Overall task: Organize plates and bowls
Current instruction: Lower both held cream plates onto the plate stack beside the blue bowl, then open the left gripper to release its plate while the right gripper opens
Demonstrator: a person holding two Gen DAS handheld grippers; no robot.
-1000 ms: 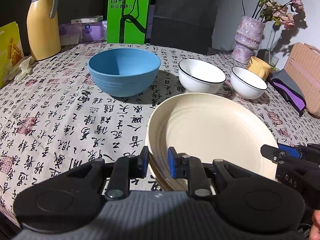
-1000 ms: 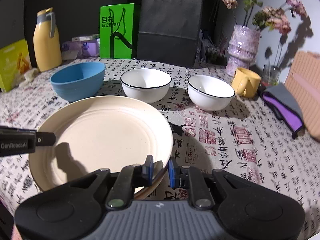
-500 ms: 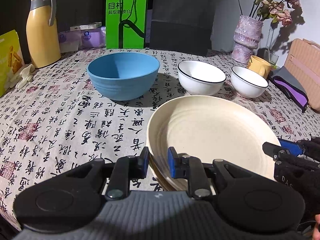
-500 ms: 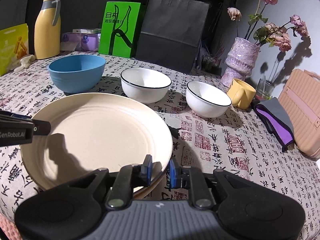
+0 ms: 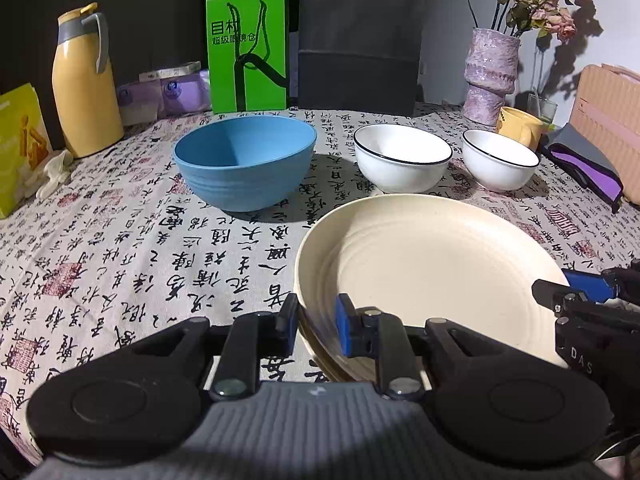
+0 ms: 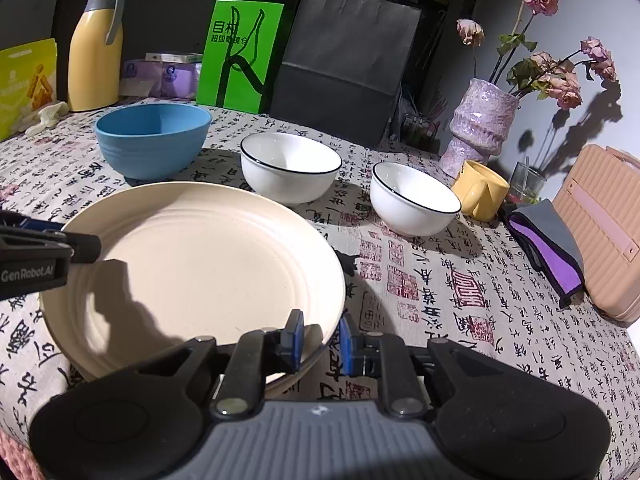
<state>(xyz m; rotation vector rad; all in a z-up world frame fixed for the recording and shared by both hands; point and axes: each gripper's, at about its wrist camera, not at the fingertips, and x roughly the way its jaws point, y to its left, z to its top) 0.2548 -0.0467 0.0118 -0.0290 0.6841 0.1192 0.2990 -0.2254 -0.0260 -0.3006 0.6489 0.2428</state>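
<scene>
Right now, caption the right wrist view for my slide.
Right gripper jaws clamp the round cream plate's rim beside three bowls.

The near rim of the cream plate (image 5: pixel 432 276) disappears behind the left tongs (image 5: pixel 317 325), so how many plates are stacked under it cannot be told (darker edges peek out below). The right tongs (image 6: pixel 320 338) likewise cover the rim section between their pads. Only the tip of the right tongs enters the left wrist view, cut by the right edge. Far left of both tongs, the yellow packet (image 5: pixel 18 148) is cropped by the frame. The print on the purple packs (image 6: pixel 168 76) beyond the blue bowl (image 6: pixel 154 140) is too small to read. The pink case (image 6: pixel 604 232) runs off the right edge.
</scene>
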